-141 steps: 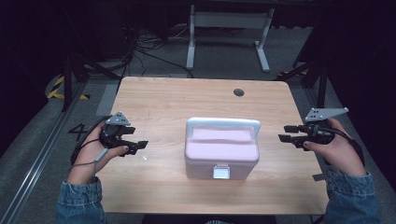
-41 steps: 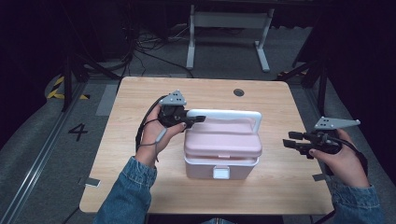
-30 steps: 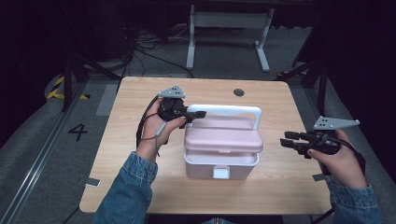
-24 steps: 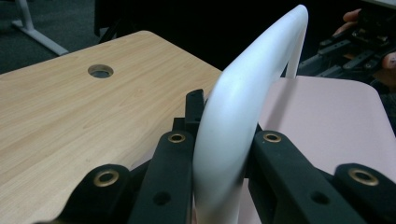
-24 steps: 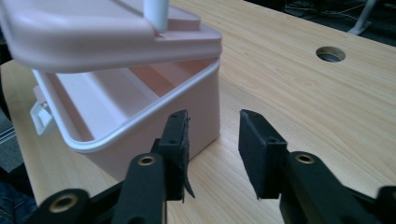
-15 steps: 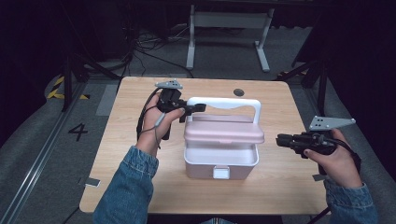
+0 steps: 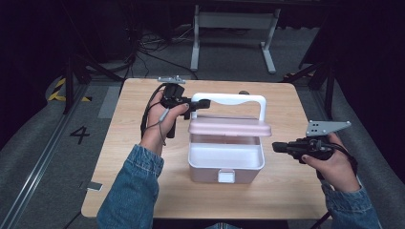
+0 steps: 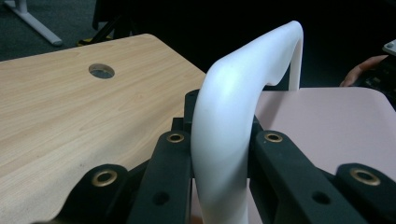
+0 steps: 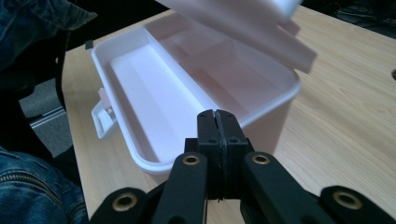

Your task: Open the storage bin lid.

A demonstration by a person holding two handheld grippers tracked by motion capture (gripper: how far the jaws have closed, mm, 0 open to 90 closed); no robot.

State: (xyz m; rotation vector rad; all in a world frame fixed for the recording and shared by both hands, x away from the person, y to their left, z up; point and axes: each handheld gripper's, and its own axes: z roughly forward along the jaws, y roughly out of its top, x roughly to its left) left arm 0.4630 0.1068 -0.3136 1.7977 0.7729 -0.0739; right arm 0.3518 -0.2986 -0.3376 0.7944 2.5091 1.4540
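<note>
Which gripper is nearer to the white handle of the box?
Left. The left gripper is shut on the white handle; the right gripper is off the box's right side.

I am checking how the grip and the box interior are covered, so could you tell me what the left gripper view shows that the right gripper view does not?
The left gripper view has the black jaws clamped on the white handle, with the table's cable hole behind. The right gripper view instead looks past shut, empty jaws into the open box, where nothing can be seen, with its front latch. Both show the pink lid and wooden table.
</note>
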